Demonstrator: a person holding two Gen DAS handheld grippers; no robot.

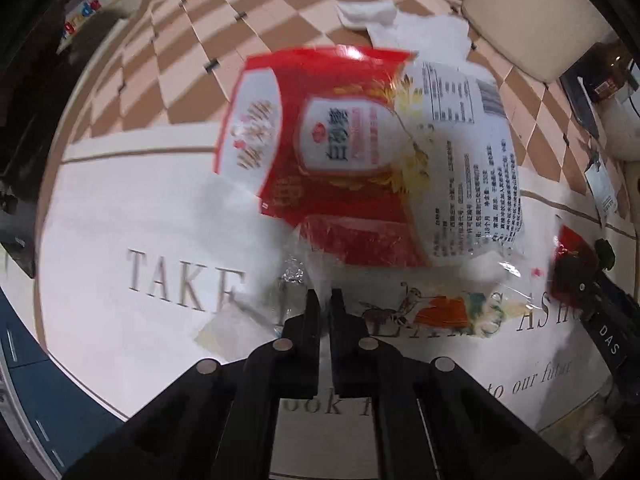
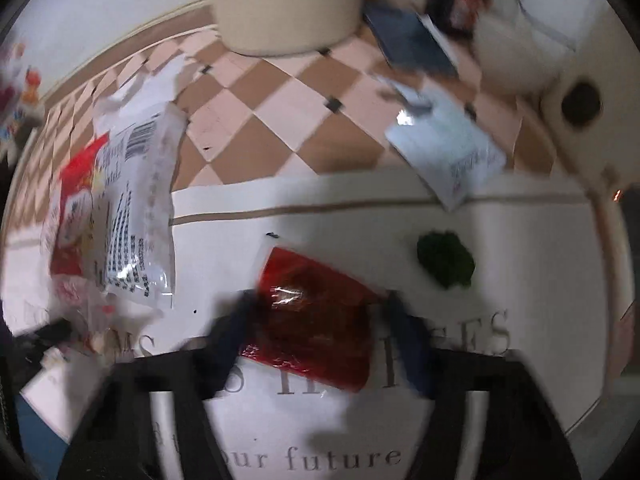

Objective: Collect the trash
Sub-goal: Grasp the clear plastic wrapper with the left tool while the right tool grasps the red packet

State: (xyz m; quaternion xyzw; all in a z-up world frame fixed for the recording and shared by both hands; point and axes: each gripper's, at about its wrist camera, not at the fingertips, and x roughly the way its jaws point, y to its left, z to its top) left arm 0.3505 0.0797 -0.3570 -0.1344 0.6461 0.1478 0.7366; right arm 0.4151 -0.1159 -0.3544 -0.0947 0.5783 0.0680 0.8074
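Observation:
My left gripper [image 1: 325, 300] is shut on the clear plastic edge of a red and white food bag [image 1: 360, 152] and holds it up above a white mat [image 1: 120, 220]. The bag also shows at the left of the right wrist view [image 2: 120, 208]. My right gripper [image 2: 320, 304] is open, its fingers on either side of a red wrapper [image 2: 320, 320] that lies on the mat. A beige bin [image 2: 284, 4] stands at the far end of the checkered floor. The right gripper shows at the right edge of the left wrist view [image 1: 592, 304].
A dark green crumpled scrap [image 2: 446, 258] lies on the mat right of the red wrapper. A pale blue packet [image 2: 444, 148] lies at the mat's far edge. White tissue paper [image 1: 400, 20] lies on the tiles. A dark bottle [image 1: 608, 72] stands near the bin.

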